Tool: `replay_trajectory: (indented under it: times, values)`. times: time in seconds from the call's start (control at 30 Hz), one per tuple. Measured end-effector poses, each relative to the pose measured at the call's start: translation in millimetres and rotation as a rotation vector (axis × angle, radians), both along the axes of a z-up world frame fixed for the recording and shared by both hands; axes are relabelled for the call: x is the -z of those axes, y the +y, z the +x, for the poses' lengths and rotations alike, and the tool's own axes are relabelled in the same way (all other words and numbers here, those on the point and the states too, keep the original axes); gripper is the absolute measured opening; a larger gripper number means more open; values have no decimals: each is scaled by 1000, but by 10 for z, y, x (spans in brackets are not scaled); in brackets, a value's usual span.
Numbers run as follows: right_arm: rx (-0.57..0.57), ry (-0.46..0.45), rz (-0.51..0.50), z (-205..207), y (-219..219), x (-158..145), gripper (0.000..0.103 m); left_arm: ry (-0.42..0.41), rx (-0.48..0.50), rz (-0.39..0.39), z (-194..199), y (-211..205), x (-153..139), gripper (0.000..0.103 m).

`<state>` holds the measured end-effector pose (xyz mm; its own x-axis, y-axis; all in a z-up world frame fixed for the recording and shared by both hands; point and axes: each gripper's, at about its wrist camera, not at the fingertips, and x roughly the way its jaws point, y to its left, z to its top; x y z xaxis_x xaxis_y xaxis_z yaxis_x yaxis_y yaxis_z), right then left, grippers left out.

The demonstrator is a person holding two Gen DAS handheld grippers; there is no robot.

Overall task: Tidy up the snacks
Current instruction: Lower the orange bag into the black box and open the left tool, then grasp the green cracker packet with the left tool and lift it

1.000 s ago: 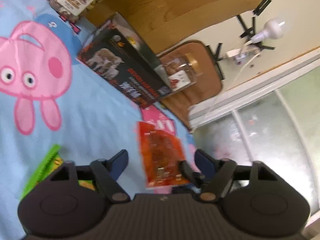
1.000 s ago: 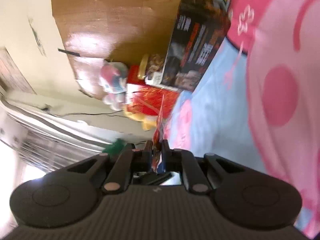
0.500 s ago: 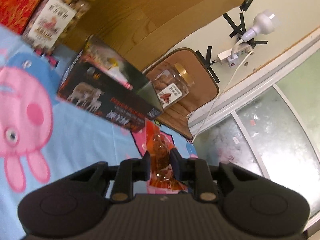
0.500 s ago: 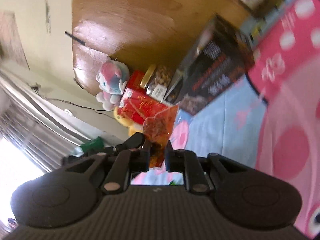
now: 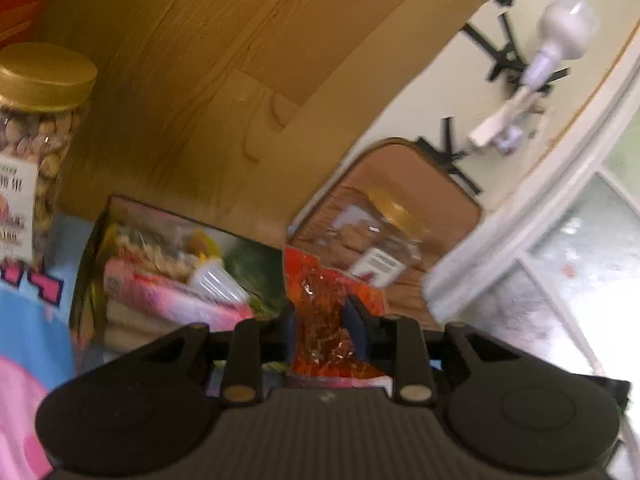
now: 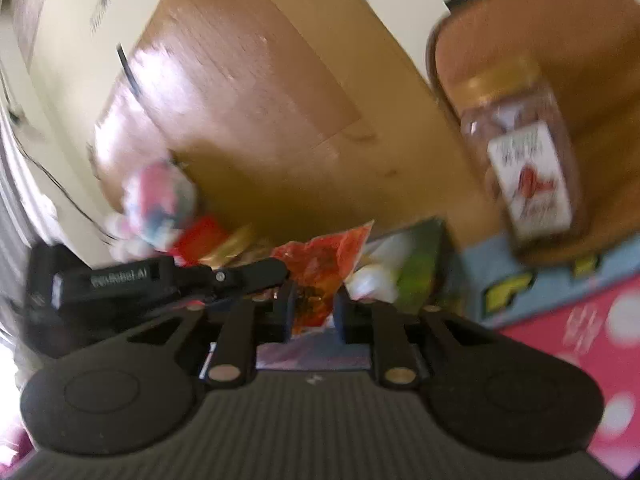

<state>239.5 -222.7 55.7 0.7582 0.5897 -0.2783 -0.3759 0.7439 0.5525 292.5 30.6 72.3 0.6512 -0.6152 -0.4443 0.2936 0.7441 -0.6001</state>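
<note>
An orange packet [image 5: 324, 320] is gripped between the pads of the left gripper [image 5: 326, 322], whose jaws are closed onto it near its middle. The same packet [image 6: 320, 268] is seen between the fingers of the right gripper [image 6: 312, 312]; these stand a little apart, and whether they press the film cannot be told through the blur. The packet is held just in front of and above an open box [image 5: 168, 276], apart from its contents.

The task is judged to be partly done. Several snacks are already lodged in the box: a pink wrapped bar [image 5: 176, 296], pale wafers beneath it, and a green pack [image 5: 256, 272] at the right end. The orange packet is not yet inside. A peanut jar [image 5: 36, 152] at the left and a second jar [image 5: 380, 248] at the far right stand outside the box; whether they are meant to be moved cannot be told.

The packet is of thin, glossy, crinkled film, translucent, with lumpy dark pieces inside, so it is expected to flex and sag. The box is dark printed card with stiff flaps. Both jars are of clear rigid plastic, with gold screw lids and paper labels. A soft cartoon-printed cloth [image 5: 24, 320] in blue and pink covers the surface, and a wooden board [image 5: 224, 64] stands behind.
</note>
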Motion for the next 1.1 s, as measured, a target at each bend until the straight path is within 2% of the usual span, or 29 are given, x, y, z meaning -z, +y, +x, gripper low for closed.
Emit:
replay_trajectory:
  times: [0.03,0.1,0.13,0.2,0.23,0.43,0.57,0.63,0.77,0.93,1.07,1.1]
  values:
    - [23,-29,-64,42,57,7,27,-1,-18,21,51,-25,24,31]
    - [92,-98,-210,68,202,41,39,-13,-81,90,111,-77,82,32]
    - [128,-134,-282,64,274,72,40,-15,-97,121,130,-98,108,32]
    - [156,-187,-366,42,357,128,46,3,-104,135,149,-106,168,32]
    - [163,-195,-371,23,358,154,46,17,-100,132,146,-90,192,32]
    - [167,-177,-323,-154,262,152,46,-4,-88,109,-56,-10,73,32]
    - [141,-151,-264,-417,193,114,46,-52,-69,82,-442,171,-108,33]
    - [93,-116,-222,-562,157,142,47,-59,-65,86,-673,271,-122,38]
    - [-65,5,-154,-819,196,291,50,-19,-65,105,-1120,540,27,38]
    - [-201,109,-140,-1132,349,461,51,71,-77,132,-1591,875,316,38]
    - [-308,202,-86,-1351,428,548,51,111,-67,107,-1878,1089,456,38]
    - [-329,222,-71,-1397,434,556,51,114,-64,103,-1920,1114,480,42]
